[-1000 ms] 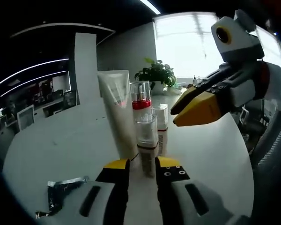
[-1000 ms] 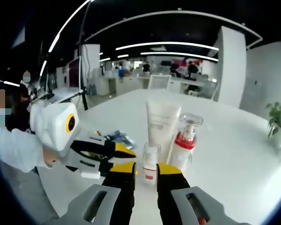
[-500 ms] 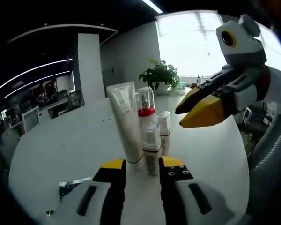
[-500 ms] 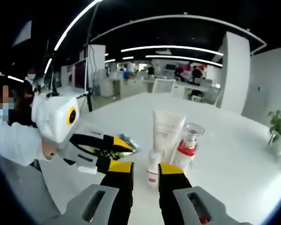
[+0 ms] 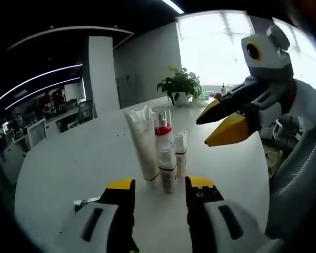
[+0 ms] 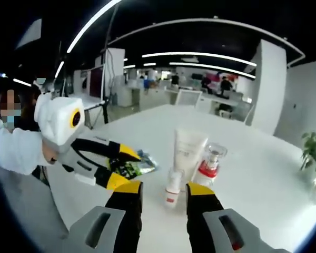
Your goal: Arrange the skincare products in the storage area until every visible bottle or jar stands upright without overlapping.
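Note:
Four skincare products stand upright in a tight cluster on the white table (image 5: pixel 68 158). They are a white tube (image 5: pixel 141 141), a clear bottle with a red collar (image 5: pixel 162 124), a clear-capped bottle (image 5: pixel 167 167) and a small bottle (image 5: pixel 180 148). My left gripper (image 5: pixel 160 185) is open, a short way in front of them with nothing between its jaws. My right gripper (image 5: pixel 206 130) hangs open to their right, above the table. In the right gripper view, the right gripper (image 6: pixel 162 188) faces the small red-labelled bottle (image 6: pixel 173 188), the tube (image 6: pixel 188 150) and the red-collared bottle (image 6: pixel 209 164). The left gripper (image 6: pixel 126 167) is beside them, open.
A crumpled foil sachet (image 6: pixel 139 164) lies flat on the table left of the cluster, also low in the left gripper view as the sachet (image 5: pixel 87 202). A potted plant (image 5: pixel 181 84) stands at the far edge. A person's white sleeve (image 6: pixel 16 153) holds the left gripper. Office desks fill the background.
Both views have drawn back from the cluster, so the products look smaller and farther. The jaws of both grippers stand wider apart than a second ago.

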`<state>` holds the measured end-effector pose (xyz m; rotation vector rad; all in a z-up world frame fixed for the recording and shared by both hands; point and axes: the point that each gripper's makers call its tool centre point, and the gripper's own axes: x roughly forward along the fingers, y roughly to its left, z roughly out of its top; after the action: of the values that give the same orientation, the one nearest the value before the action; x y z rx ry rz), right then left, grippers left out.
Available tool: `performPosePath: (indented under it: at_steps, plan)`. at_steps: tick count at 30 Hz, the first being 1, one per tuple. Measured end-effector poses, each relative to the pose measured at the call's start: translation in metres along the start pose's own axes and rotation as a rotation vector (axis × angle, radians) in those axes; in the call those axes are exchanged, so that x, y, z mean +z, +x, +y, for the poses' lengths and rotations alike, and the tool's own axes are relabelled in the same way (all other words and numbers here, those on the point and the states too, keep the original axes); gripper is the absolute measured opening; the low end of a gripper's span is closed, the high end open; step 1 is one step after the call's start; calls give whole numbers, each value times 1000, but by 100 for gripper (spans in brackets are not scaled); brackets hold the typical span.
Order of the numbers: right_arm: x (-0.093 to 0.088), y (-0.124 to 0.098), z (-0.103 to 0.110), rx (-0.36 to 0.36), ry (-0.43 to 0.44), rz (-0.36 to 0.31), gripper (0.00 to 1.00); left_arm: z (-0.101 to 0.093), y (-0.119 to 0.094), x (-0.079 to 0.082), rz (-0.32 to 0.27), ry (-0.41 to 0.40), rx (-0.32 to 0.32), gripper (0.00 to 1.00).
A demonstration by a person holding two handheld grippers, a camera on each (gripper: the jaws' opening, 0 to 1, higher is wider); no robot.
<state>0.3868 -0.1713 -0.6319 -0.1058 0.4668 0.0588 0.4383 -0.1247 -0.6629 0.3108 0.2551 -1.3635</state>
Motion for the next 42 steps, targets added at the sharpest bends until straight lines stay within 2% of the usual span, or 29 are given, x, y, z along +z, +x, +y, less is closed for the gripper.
performPosePath:
  at_steps: [6, 17, 27, 30, 36, 42]
  plan:
    - [-1, -8, 1, 1, -19, 4, 31, 0, -18, 1, 5, -9, -6, 42]
    - [-3, -22, -1, -11, -65, 12, 40, 8, -45, 4, 21, 10, 23, 56]
    - [-11, -32, 1, 4, -103, 50, 56, 16, -70, 7, 23, 0, 62, 66]
    - [-15, -35, 2, 8, -113, 60, 60, 17, -77, 5, 28, -18, 72, 72]
    - [-19, -39, 10, 29, -118, 70, 70, 13, -88, -4, 49, -46, 74, 79]
    - [-23, -43, 11, 24, -117, 71, 79, 8, -97, -3, 44, -55, 81, 88]
